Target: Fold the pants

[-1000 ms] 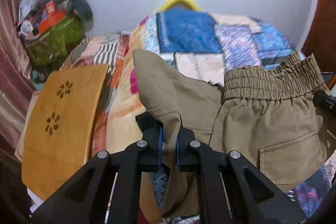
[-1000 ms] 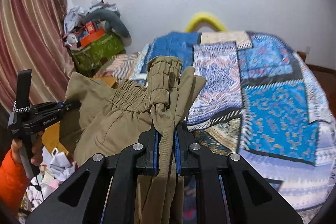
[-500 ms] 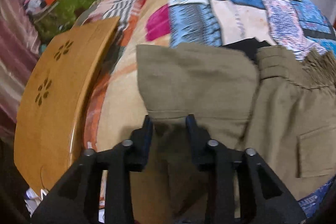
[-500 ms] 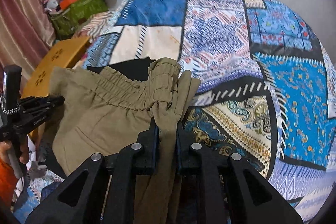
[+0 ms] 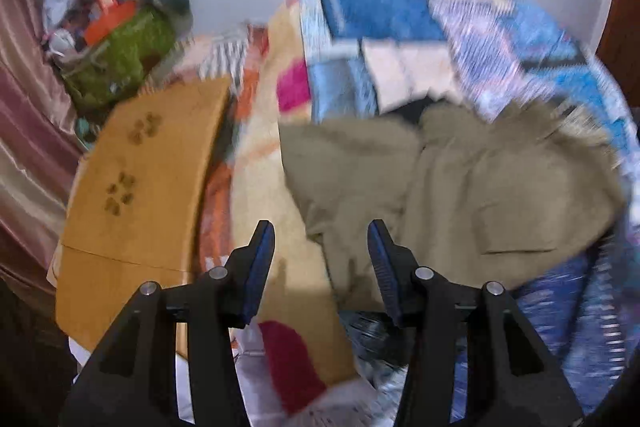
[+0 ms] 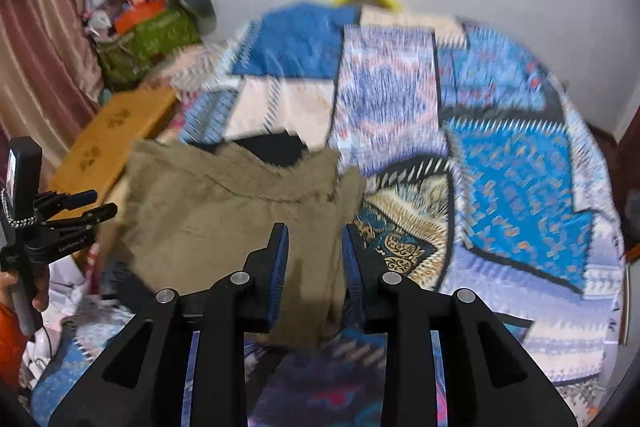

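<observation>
- Bed under a blue, white and orange patchwork quilt (image 6: 516,187) fills both views, blurred by motion.
- Khaki cotton pants (image 6: 240,203) lie in a crumpled heap on the quilt near its left edge — the elastic waistband toward the far side, a pocket seam showing in the left wrist view (image 5: 512,195).
- Wooden panel with cut-out flower shapes (image 5: 136,195), tan and curved at the edge, sits beside the bed on the left.
- Green bag heaped with clothes and an orange item (image 6: 148,39) stands against the white wall, next to a pink striped curtain (image 6: 44,39).
- Left tongs (image 5: 321,239) stand wide apart and hold nothing; the pants' near left edge shows between the tips, which hover above it. In the right wrist view they appear at the far left (image 6: 86,205), held in a hand.
- Right tongs (image 6: 314,239) are parted — a fold of khaki cloth lies between the blue pads (image 6: 280,267), not pinched.
</observation>
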